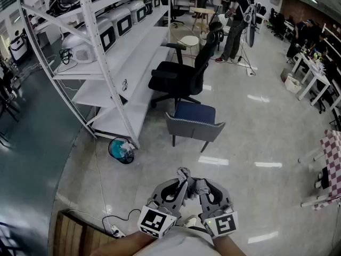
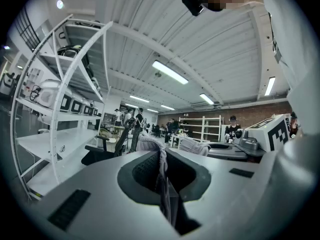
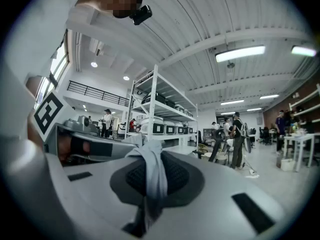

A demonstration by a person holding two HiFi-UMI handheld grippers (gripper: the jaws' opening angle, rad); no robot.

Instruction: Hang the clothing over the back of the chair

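left gripper (image 2: 162,184): jaws pinched tight on the grey clothing (image 1: 192,184) | right gripper (image 3: 150,184): jaws pinched on it too, so it can't fall | chair (image 1: 194,130): far ahead on the floor (image 1: 250,143), its back bare, so nothing hung yet

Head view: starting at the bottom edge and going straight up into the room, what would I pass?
Left gripper and right gripper shut on grey clothing → grey chair with blue seat → black office chair → small round white table → standing person.
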